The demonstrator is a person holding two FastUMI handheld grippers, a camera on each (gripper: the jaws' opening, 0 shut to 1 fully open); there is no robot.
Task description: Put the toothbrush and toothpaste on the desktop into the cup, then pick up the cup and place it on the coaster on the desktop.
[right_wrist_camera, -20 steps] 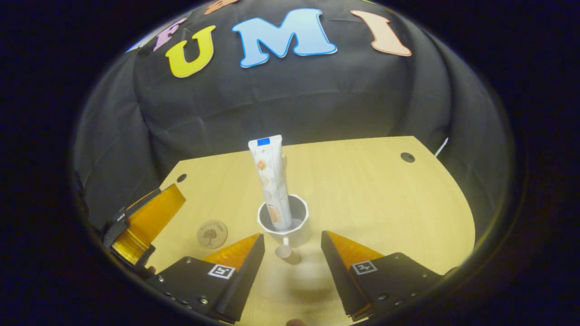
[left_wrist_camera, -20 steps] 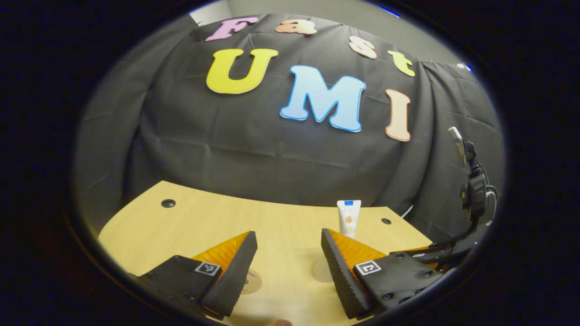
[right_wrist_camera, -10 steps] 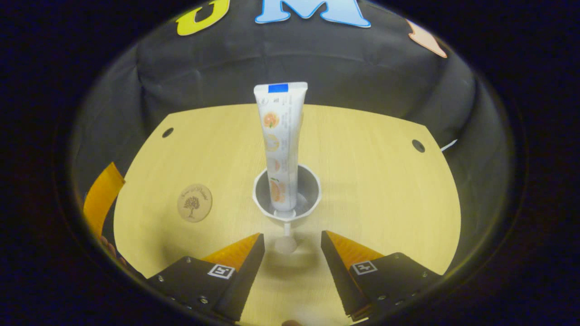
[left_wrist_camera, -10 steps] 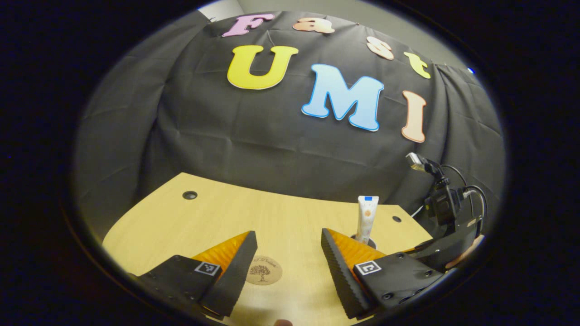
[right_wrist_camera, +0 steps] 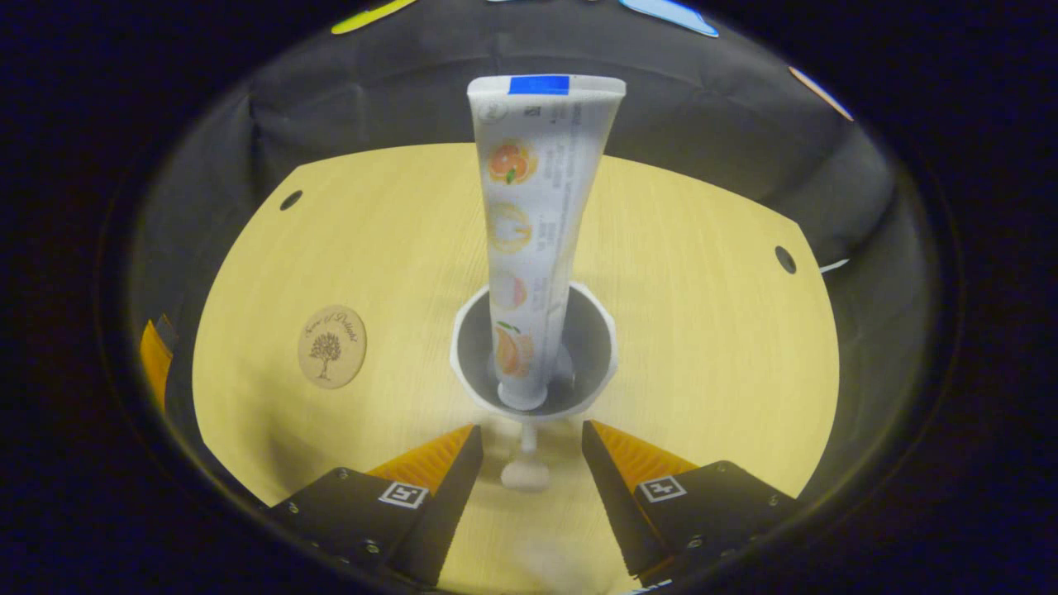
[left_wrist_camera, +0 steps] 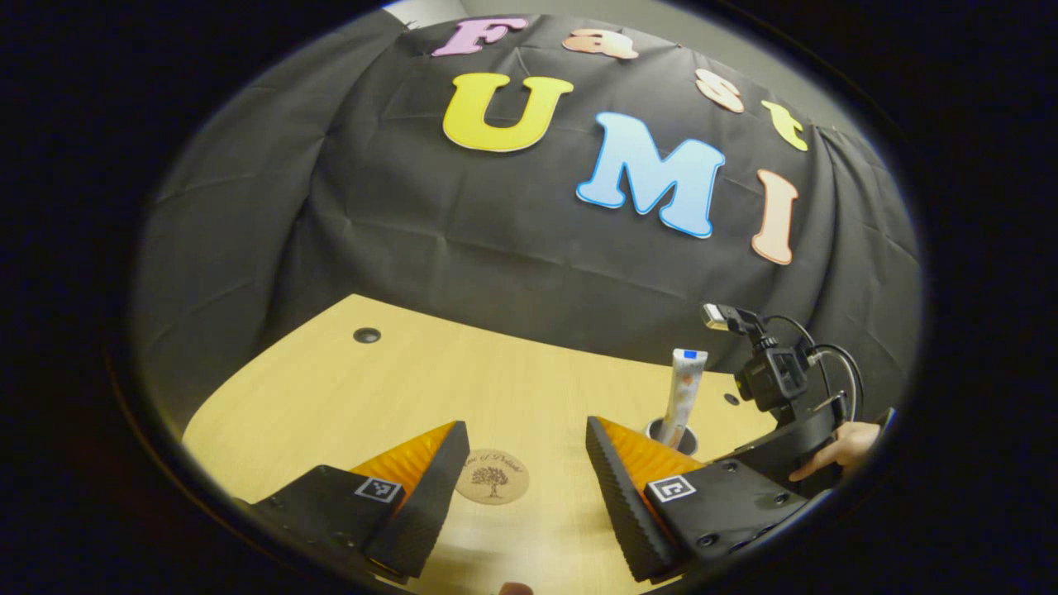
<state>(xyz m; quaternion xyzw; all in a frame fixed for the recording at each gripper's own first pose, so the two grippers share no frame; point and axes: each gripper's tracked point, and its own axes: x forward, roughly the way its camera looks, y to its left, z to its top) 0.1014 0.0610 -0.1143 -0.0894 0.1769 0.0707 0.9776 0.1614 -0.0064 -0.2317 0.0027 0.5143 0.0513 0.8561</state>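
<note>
The toothpaste (right_wrist_camera: 533, 231) stands upright in the cup (right_wrist_camera: 597, 364) mid-desk (right_wrist_camera: 702, 330), a toothbrush (right_wrist_camera: 526, 463) head poking out. Left to do: move the cup onto the coaster (right_wrist_camera: 331, 346) near the left edge. The right gripper (right_wrist_camera: 525, 475) and left gripper (left_wrist_camera: 525, 479) both gape, empty. No lettering is legible.

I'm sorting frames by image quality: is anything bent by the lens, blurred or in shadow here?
Left gripper view: the desk edge curves with the fisheye; the coaster is sharp. Right gripper view: the toothpaste looms, flaring toward its top, the cup interior is shaded, and the pale knob below looks soft.
</note>
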